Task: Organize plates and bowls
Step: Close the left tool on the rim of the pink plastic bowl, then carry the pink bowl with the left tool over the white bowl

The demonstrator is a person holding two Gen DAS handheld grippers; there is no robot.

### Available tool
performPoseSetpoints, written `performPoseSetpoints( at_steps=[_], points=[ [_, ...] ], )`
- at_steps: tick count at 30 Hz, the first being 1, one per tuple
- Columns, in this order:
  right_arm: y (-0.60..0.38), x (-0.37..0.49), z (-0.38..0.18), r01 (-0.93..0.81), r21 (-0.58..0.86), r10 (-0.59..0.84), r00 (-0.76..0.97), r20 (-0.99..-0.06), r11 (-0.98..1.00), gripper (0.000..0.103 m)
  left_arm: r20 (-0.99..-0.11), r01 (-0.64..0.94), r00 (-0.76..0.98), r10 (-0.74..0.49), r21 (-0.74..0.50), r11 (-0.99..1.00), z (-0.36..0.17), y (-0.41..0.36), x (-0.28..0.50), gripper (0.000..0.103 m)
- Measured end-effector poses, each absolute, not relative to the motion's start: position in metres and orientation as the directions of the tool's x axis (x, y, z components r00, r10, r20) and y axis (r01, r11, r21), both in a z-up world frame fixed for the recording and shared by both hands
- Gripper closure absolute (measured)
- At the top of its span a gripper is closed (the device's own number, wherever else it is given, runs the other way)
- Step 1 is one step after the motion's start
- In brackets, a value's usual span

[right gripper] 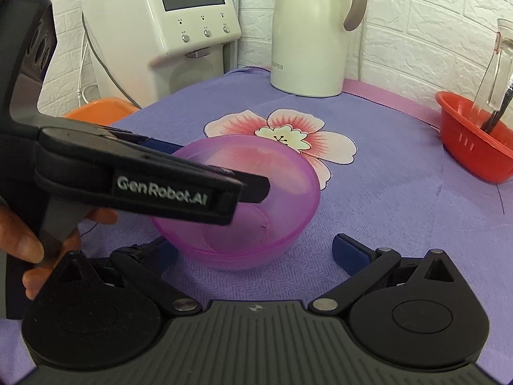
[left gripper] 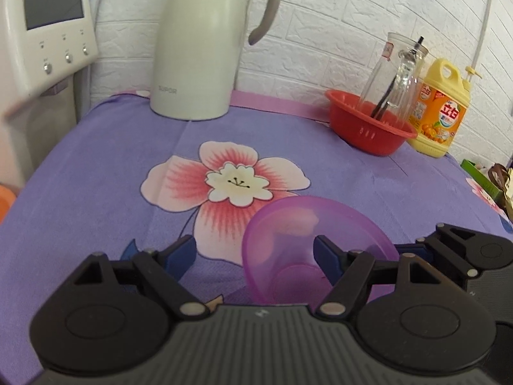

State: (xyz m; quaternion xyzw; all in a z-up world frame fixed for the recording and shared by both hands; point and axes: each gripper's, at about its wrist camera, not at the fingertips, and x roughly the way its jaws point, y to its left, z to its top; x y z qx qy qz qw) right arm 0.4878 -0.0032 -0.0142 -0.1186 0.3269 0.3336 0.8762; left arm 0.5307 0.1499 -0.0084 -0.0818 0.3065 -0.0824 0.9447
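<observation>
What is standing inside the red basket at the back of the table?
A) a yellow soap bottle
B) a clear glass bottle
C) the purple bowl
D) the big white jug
B: a clear glass bottle stands tilted inside the red basket, while the yellow soap bottle sits beside the basket, not in it.

home kitchen | thermos jug (left gripper: 205, 41) | dish soap bottle (left gripper: 441, 109) | water dispenser (right gripper: 166, 29)

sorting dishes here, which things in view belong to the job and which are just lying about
Job: purple bowl, left gripper, right gripper.

Lying about: thermos jug, red basket, glass bottle, detergent bottle, water dispenser.
</observation>
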Motion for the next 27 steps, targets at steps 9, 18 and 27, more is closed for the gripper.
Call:
performPoseSetpoints(
  at_steps=[9,18,27],
  points=[
    [0.003,0.479,-0.012,-0.682,-0.085,0.502,0.611,-0.612,0.726,0.0,-0.544,0.184,0.797,-0.261,-0.193,0.964,-0.01,0.146,0.534,0.057],
    [-0.006,0.466,0.01,-0.668,-0.131,0.498,0.657,-0.565,0.732,0.0,-0.481,0.207,0.839,-0.254,-0.15,0.967,0.017,0.128,0.508,0.057],
    [-0.048,0.403,0.062,-0.661,-0.089,0.524,0.663,-0.534,0.745,0.0,-0.45,0.238,0.842,-0.297,-0.184,0.954,0.07,0.097,0.425,0.057]
  ],
)
